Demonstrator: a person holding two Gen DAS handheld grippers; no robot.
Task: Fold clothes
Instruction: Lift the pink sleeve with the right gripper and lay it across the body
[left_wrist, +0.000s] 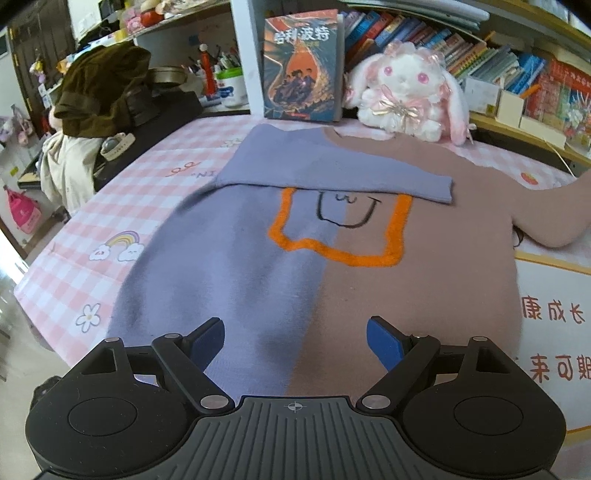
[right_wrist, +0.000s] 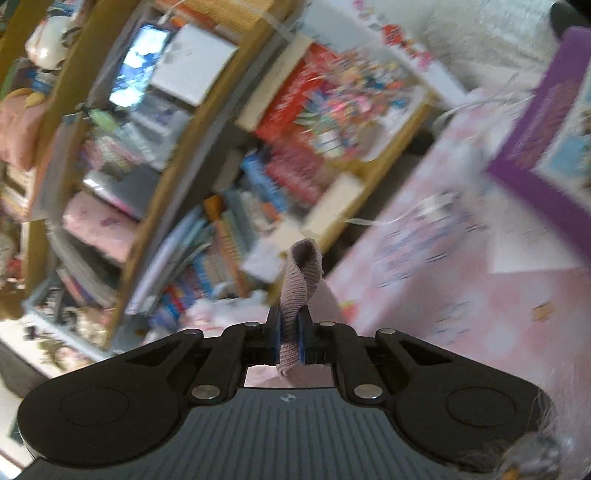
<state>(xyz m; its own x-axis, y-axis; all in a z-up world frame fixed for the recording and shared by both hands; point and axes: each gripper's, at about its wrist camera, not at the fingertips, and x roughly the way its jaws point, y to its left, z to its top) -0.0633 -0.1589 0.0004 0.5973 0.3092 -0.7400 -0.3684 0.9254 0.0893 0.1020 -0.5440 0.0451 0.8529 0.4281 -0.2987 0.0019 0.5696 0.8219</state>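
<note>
A two-tone sweater (left_wrist: 332, 236), purple on the left half and dusty pink on the right with an orange outline and a drawn smile, lies flat on the pink checked table cover (left_wrist: 85, 266). Its purple sleeve (left_wrist: 332, 166) is folded across the chest. The pink sleeve (left_wrist: 546, 210) runs off to the right. My left gripper (left_wrist: 295, 341) hovers open over the sweater's lower hem with nothing between its blue pads. In the right wrist view, my right gripper (right_wrist: 290, 332) is shut on the ribbed pink cuff (right_wrist: 301, 277), lifted off the table; this view is motion-blurred.
A white plush bunny (left_wrist: 406, 92) and an upright book (left_wrist: 304, 66) stand behind the sweater against bookshelves (left_wrist: 498, 62). Dark clothing is heaped on a chair (left_wrist: 99, 88) at the left. A purple-edged box (right_wrist: 546, 122) sits on the table at the right.
</note>
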